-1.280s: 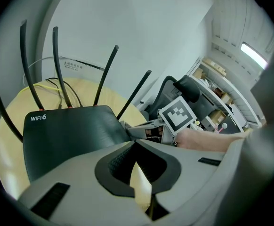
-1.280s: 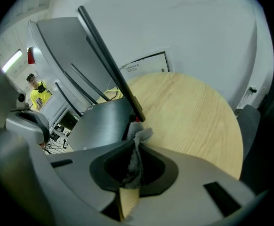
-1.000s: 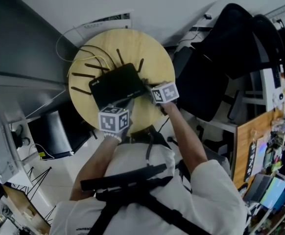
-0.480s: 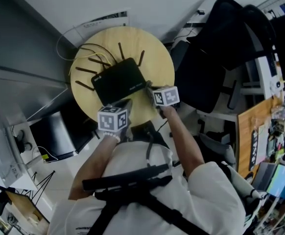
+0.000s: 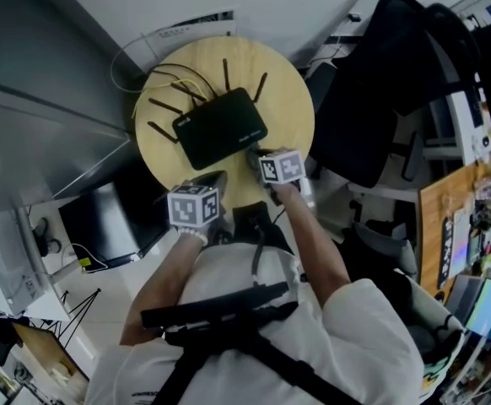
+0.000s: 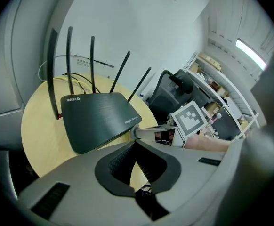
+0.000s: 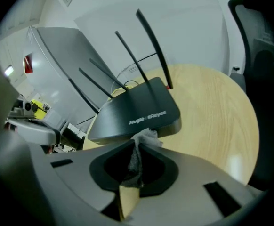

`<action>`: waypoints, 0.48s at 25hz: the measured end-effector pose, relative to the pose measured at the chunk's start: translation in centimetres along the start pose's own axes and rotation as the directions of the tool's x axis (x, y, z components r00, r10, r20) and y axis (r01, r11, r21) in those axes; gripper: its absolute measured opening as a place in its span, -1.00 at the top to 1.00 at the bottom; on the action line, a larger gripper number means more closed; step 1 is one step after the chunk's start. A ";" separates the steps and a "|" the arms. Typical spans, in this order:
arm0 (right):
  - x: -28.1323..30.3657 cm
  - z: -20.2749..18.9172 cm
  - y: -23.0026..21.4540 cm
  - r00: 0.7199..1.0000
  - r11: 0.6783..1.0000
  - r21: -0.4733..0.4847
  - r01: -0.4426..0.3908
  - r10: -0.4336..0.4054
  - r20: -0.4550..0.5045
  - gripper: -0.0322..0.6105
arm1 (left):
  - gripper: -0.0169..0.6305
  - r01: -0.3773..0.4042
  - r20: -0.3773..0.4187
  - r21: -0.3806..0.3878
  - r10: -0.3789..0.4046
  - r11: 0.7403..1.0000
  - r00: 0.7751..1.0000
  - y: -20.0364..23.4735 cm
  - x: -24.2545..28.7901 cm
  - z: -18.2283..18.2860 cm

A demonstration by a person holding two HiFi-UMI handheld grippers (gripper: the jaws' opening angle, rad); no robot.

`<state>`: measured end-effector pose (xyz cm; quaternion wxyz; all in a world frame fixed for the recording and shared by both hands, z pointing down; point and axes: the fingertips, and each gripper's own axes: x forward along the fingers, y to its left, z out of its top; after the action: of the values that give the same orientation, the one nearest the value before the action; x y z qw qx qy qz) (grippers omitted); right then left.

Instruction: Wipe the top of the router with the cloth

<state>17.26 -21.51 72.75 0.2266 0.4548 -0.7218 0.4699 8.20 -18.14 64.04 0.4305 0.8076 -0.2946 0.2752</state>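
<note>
Wiping hasn't started, I judge. A black office chair (image 5: 380, 99) stands off the router's right side. The flat black plastic router (image 5: 220, 129) with thin antennas sits on a round pale wooden table (image 5: 288, 99). My right gripper (image 7: 139, 142), at the router's near edge, pinches a small grey-white cloth (image 7: 145, 136), and next I must lift it onto the router's top. My left gripper (image 6: 134, 142), near the router, is pressed together and empty.

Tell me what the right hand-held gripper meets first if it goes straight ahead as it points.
Probably the near front edge of the router, just ahead of the right hand-held gripper. The cloth pinched in its jaws would touch first. The depth is uncertain.
</note>
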 end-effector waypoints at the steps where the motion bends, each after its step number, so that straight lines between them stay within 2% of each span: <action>1: 0.3 -0.2 0.7 1.000 1.000 -0.002 -0.006 0.006 -0.003 0.78 | 0.96 -0.008 -0.001 -0.006 0.008 1.000 1.000 0.4 -0.4 -0.4; 12: 3.7 -1.9 6.8 0.997 0.998 -0.024 -0.066 0.064 -0.042 0.78 | 0.96 -0.052 0.032 -0.040 0.053 0.998 0.998 3.7 -4.1 -2.2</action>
<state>9.37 -20.48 73.24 0.2316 0.4185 -0.7373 0.4771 2.36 -16.91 64.19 0.4341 0.7953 -0.3281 0.2673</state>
